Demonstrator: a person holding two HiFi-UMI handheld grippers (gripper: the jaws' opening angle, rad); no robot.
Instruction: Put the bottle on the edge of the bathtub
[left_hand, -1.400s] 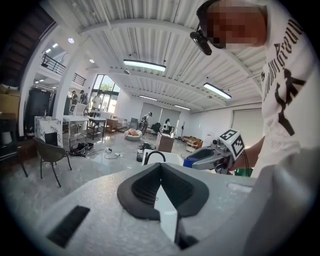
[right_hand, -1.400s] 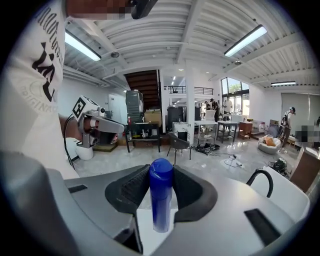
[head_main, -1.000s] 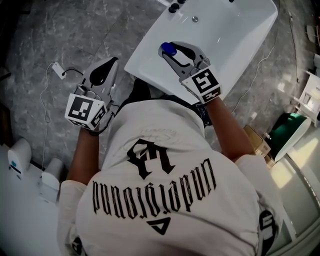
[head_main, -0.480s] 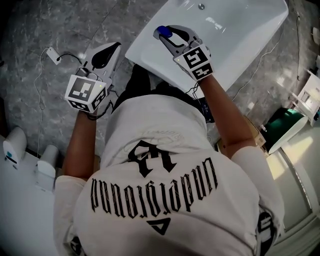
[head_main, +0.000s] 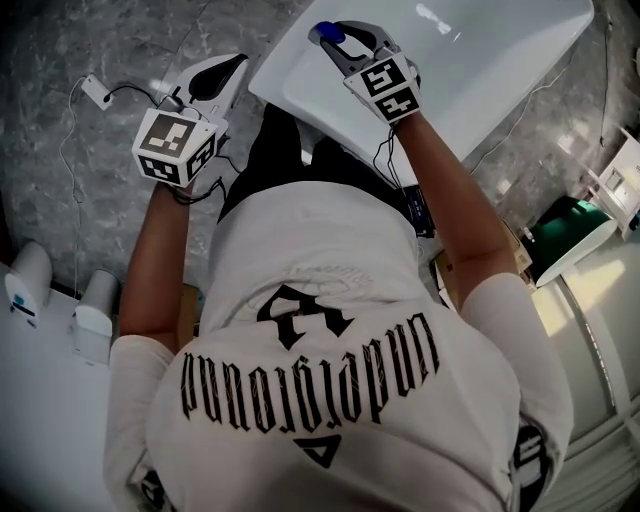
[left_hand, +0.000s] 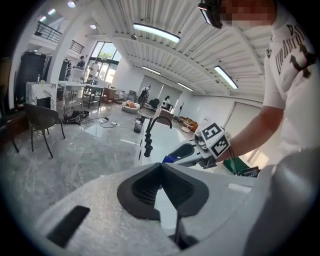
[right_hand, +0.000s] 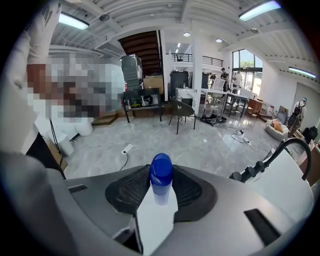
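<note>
My right gripper (head_main: 335, 40) is shut on a white bottle with a blue cap (head_main: 326, 34) and holds it over the near rim of the white bathtub (head_main: 480, 70). In the right gripper view the blue cap (right_hand: 161, 172) stands up between the dark pads, with the bottle's white body below it. My left gripper (head_main: 232, 66) is shut with nothing in it, over the grey floor just left of the tub. From the left gripper view (left_hand: 161, 166) the right gripper (left_hand: 192, 150) shows beside the tub's black faucet (left_hand: 148, 134).
A power strip (head_main: 92, 90) with its cable lies on the marble floor at the left. Two white fixtures (head_main: 90, 322) stand at the lower left. A green box (head_main: 570, 238) sits to the right of the tub. A dark chair (left_hand: 42, 120) stands farther off.
Both grippers have moved up the head view, towards the tub. The right one has kept the bottle and the left one has stayed shut.
</note>
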